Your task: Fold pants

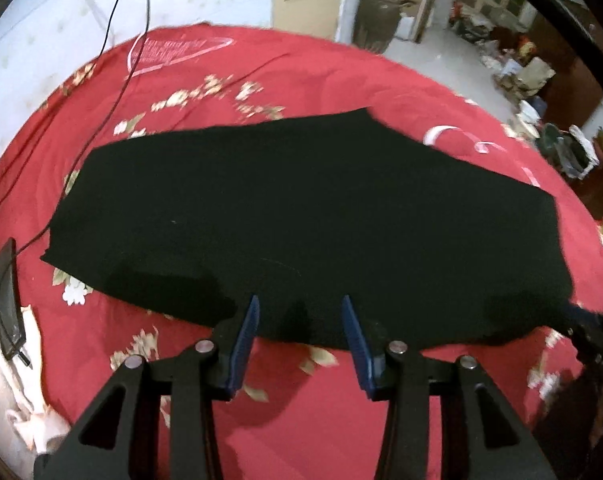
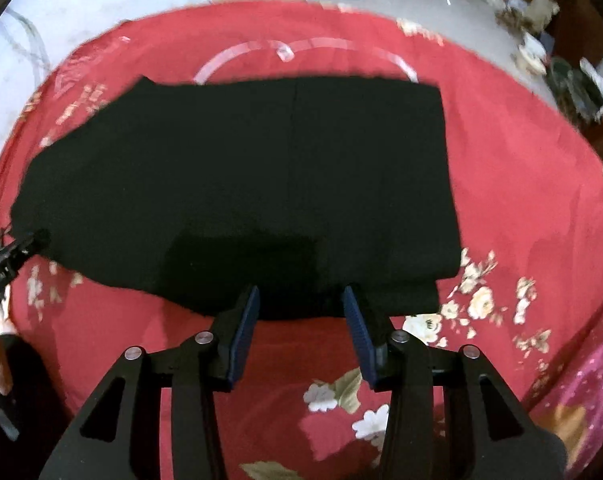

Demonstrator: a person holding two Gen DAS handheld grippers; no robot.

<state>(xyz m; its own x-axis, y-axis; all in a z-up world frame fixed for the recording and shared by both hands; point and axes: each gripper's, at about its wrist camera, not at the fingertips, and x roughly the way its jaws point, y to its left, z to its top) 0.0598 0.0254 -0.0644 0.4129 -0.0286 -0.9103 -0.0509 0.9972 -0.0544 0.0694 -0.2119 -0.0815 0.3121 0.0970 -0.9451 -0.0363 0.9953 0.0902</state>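
Black pants [image 1: 301, 216] lie flat and folded on a red floral bedspread [image 1: 321, 76], running left to right; they also show in the right wrist view [image 2: 261, 176]. My left gripper [image 1: 299, 308] is open and empty, its blue pads just above the near edge of the pants. My right gripper [image 2: 299, 300] is open and empty at the near edge, toward the right end of the pants. The right gripper shows at the right edge of the left wrist view [image 1: 593, 328]. The left gripper shows at the left edge of the right wrist view [image 2: 13, 256].
A black cable [image 1: 121, 60] runs over the bedspread at the back left to a dark device [image 1: 7, 300] at the left edge. White bedding [image 1: 17, 400] lies at the lower left. A cluttered floor [image 1: 513, 68] lies beyond the bed at the right.
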